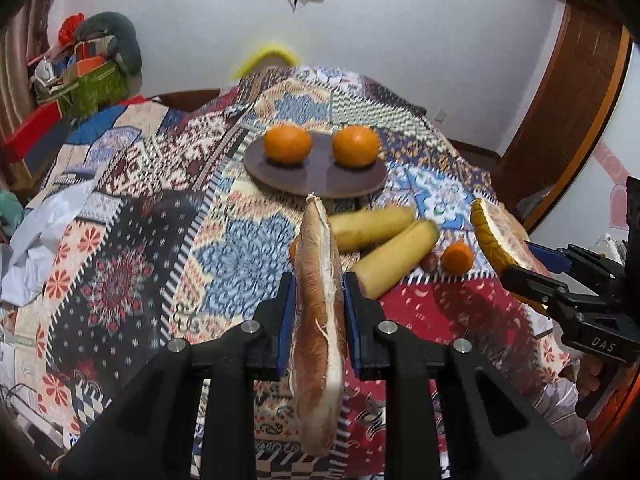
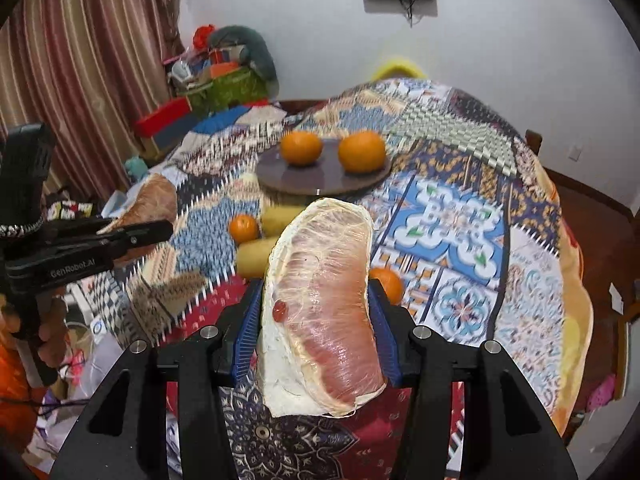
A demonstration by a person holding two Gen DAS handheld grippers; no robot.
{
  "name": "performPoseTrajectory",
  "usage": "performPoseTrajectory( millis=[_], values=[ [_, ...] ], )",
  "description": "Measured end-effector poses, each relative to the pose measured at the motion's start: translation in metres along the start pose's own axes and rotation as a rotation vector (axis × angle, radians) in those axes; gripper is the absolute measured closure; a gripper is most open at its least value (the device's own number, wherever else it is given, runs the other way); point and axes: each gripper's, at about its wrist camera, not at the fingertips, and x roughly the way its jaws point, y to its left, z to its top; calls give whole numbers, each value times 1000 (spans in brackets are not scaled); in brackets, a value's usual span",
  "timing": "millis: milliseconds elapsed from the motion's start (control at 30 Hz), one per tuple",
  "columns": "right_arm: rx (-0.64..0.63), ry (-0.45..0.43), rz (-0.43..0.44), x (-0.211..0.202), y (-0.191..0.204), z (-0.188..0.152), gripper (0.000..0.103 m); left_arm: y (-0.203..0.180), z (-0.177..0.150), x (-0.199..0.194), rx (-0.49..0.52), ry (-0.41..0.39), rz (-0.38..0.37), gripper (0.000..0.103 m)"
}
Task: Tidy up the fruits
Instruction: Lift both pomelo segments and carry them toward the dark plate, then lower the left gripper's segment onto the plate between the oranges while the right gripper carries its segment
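My left gripper (image 1: 319, 280) is shut on a thin pomelo wedge (image 1: 318, 320), held edge-on above the near part of the table; this wedge also shows in the right wrist view (image 2: 154, 200). My right gripper (image 2: 320, 300) is shut on a plastic-wrapped pomelo wedge (image 2: 324, 312), pink flesh up; the same wedge shows in the left wrist view (image 1: 500, 236). A round dark plate (image 1: 316, 178) holds two oranges (image 1: 287, 145) (image 1: 356, 146). Two yellow bananas (image 1: 394, 258) (image 1: 372, 226) and a small orange (image 1: 457, 258) lie in front of the plate.
A patterned quilt (image 1: 160, 216) covers the table. A small dark red fruit (image 1: 429, 263) lies beside the small orange. Another small orange (image 2: 243, 228) lies left of the bananas. Cluttered boxes and bags (image 1: 80, 76) stand at the far left by the wall.
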Motion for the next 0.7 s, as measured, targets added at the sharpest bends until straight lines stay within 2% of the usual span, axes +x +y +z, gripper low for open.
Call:
performPoseTrajectory(
  millis=[300, 533, 700],
  values=[
    [9, -84, -10, -4, -5, 28, 56, -8, 28, 2, 26, -52, -16, 80],
    [-2, -117, -15, 3, -9, 48, 56, -4, 47, 6, 27, -93, -17, 81],
    [-7, -131, -11, 12, -13, 62, 56, 2, 58, 19, 19, -91, -13, 82]
  ],
)
